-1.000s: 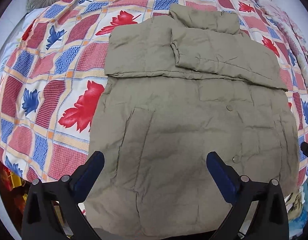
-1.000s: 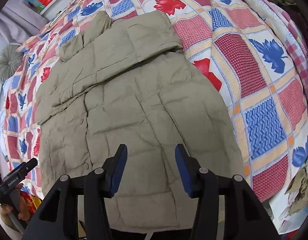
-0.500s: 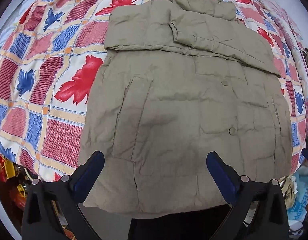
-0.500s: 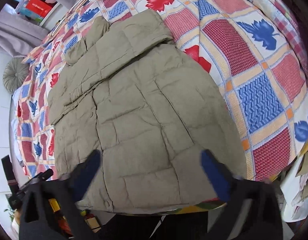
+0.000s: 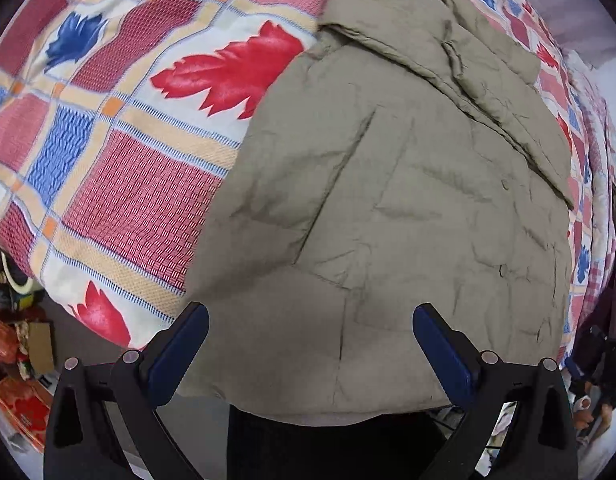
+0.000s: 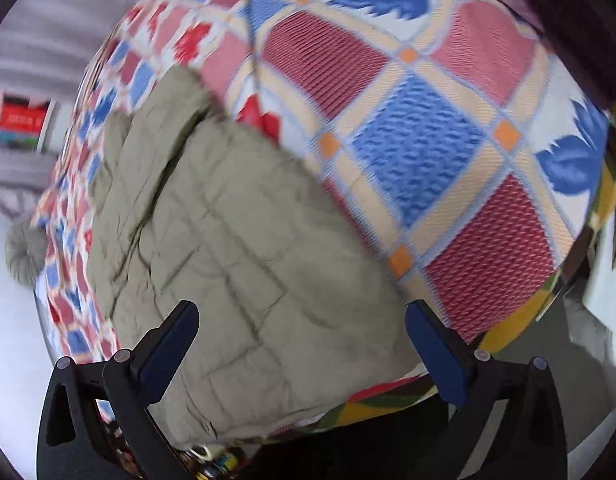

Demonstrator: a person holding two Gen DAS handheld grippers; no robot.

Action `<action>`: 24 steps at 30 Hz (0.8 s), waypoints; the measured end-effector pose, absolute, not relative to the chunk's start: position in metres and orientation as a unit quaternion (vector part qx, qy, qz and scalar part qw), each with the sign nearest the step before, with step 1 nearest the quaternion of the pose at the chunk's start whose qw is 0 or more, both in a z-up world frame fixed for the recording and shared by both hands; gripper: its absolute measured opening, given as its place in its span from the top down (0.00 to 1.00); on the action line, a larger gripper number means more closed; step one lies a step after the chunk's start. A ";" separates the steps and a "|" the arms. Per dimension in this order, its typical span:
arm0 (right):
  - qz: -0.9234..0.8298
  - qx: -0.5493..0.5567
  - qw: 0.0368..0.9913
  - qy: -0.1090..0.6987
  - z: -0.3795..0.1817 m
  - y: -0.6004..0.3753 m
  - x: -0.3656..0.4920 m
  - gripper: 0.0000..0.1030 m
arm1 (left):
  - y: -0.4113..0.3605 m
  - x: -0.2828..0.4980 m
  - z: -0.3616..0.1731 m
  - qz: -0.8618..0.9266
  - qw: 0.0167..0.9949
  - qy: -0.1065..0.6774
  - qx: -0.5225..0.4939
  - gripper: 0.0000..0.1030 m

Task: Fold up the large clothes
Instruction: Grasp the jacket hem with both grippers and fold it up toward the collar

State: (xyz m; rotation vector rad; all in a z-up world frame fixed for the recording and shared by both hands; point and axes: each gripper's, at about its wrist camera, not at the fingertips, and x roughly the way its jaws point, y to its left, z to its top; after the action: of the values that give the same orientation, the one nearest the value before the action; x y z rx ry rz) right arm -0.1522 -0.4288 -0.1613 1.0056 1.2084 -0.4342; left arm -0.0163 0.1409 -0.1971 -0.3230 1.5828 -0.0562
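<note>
Now I have both tools, left tool (image 5: 309, 354) and right tool (image 6: 302, 350), spread wide and empty over the jacket's (image 5: 387, 220) hem at the bed's (image 5: 120, 184) edge, so next I should pinch its two bottom corners.

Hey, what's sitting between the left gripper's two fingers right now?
In the left wrist view, the open left gripper frames only the hem of the olive padded jacket, which hangs over the edge of the patchwork bedspread; nothing else lies there.

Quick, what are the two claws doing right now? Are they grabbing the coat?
Left claw: open, holding nothing, above the coat.
Right claw: open, holding nothing, above the coat's hem.
</note>
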 end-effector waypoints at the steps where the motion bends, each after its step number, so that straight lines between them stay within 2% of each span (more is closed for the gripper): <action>1: -0.201 0.451 0.684 0.536 -0.164 -0.434 -0.155 0.00 | 0.148 -0.018 -0.201 -0.019 0.686 0.709 -0.161 0.01; 17: -0.145 0.568 0.615 0.528 -0.234 -0.396 -0.170 0.00 | 0.200 -0.065 -0.246 0.029 0.642 0.713 -0.283 0.01; 24: -0.070 0.635 0.584 0.501 -0.246 -0.367 -0.163 0.00 | 0.167 -0.068 -0.251 -0.047 0.617 0.711 -0.334 0.01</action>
State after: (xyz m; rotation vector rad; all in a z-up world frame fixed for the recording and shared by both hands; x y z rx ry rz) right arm -0.1632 -0.3671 -0.2463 1.4826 1.1697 -0.1628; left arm -0.0680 0.1672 -0.2514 -0.7702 1.6370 -0.1083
